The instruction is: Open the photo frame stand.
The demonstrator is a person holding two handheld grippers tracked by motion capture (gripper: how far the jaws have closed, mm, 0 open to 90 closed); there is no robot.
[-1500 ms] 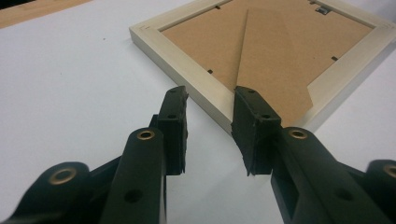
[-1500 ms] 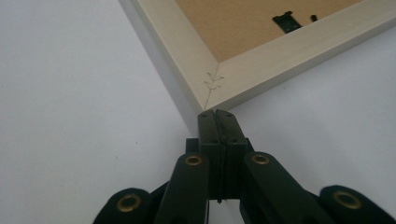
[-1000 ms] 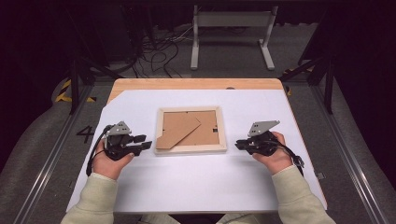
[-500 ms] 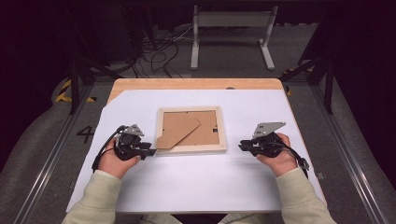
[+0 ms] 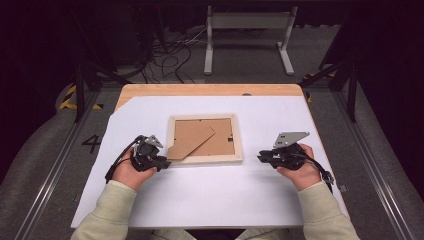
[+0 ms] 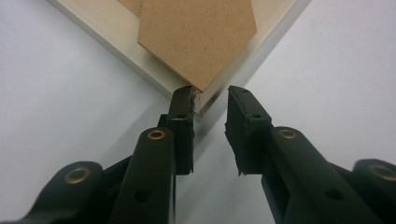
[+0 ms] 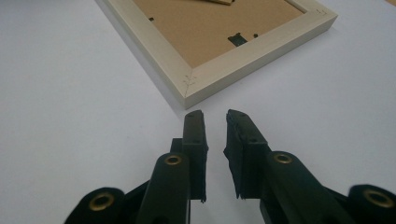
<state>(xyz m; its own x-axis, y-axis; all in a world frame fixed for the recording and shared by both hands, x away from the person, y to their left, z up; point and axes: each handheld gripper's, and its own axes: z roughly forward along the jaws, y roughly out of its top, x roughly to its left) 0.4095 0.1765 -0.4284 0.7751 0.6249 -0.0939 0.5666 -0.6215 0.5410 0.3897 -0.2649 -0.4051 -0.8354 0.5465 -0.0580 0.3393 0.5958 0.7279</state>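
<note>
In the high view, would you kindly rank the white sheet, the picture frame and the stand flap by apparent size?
1. White sheet, covering most of the table.
2. Picture frame, lying face down on the sheet.
3. Stand flap, the angled brown piece within the frame's back.

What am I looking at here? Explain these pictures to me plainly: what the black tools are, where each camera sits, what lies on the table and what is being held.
A person sits at a table and holds a hand tool in each hand: a gripper with two black fingers. The high view looks down from above; the left gripper is at its left, the right gripper at its right. The other two views come from cameras riding on those grippers, looking along their fingers.

On the white table cover lies a light wooden picture frame, face down, with its brown stand flap on the back.

The left gripper's fingers have just been closing around the frame's near corner; one finger touches it, but a gap remains, so nothing is gripped. The right gripper hovers just short of another corner, holding nothing.
</note>
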